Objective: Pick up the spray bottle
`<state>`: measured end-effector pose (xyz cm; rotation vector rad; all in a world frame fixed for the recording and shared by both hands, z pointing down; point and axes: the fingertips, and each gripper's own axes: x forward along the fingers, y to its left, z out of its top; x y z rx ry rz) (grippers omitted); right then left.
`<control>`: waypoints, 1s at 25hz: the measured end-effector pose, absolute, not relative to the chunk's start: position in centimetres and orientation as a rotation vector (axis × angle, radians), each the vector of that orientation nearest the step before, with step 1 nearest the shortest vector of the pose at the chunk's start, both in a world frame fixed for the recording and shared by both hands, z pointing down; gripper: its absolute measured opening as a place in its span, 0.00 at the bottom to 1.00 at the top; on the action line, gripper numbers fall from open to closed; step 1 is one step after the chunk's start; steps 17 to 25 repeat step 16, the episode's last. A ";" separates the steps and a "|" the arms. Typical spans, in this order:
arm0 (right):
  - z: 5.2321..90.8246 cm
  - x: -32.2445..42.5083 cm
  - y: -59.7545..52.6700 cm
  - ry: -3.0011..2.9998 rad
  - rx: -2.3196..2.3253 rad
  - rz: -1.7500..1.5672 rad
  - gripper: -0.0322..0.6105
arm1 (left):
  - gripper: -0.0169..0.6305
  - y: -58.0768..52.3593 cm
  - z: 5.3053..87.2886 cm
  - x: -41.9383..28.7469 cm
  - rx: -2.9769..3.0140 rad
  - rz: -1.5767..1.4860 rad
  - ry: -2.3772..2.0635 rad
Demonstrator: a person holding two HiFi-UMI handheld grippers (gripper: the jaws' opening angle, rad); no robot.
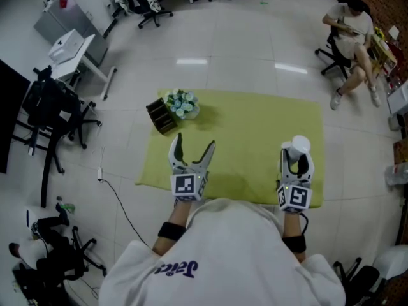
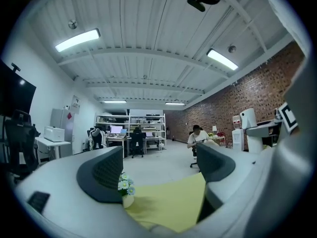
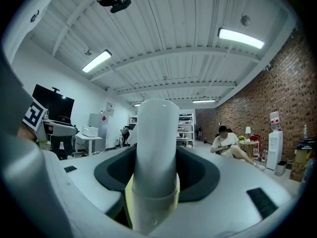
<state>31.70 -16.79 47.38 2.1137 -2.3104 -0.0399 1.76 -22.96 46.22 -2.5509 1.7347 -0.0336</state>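
A white spray bottle (image 1: 299, 148) with a tall rounded cap (image 3: 157, 148) stands between the jaws of my right gripper (image 1: 296, 165), which is shut on it above the right side of the yellow-green cloth (image 1: 255, 139). In the right gripper view the bottle fills the middle, with both dark pads (image 3: 198, 175) pressed against it. My left gripper (image 1: 192, 152) hangs open over the cloth's left half with nothing between its fingers (image 2: 101, 175).
A small pot of white and blue flowers (image 1: 181, 103) and a dark wooden box (image 1: 160, 115) sit at the cloth's far left corner. A seated person (image 1: 349, 30) is at the far right. Office chairs (image 1: 51, 116) and a desk (image 1: 73, 53) stand at the left.
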 end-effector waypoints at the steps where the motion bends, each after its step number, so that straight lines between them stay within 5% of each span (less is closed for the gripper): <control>1: 47.2 31.8 -16.8 -2.312 2.120 -0.045 0.44 | 0.76 -23.0 46.1 1.7 -2.557 -0.041 1.744; 25: 45.5 31.2 -19.3 -2.303 2.112 -0.130 0.44 | 0.76 -25.2 44.9 3.2 -2.550 -0.004 1.671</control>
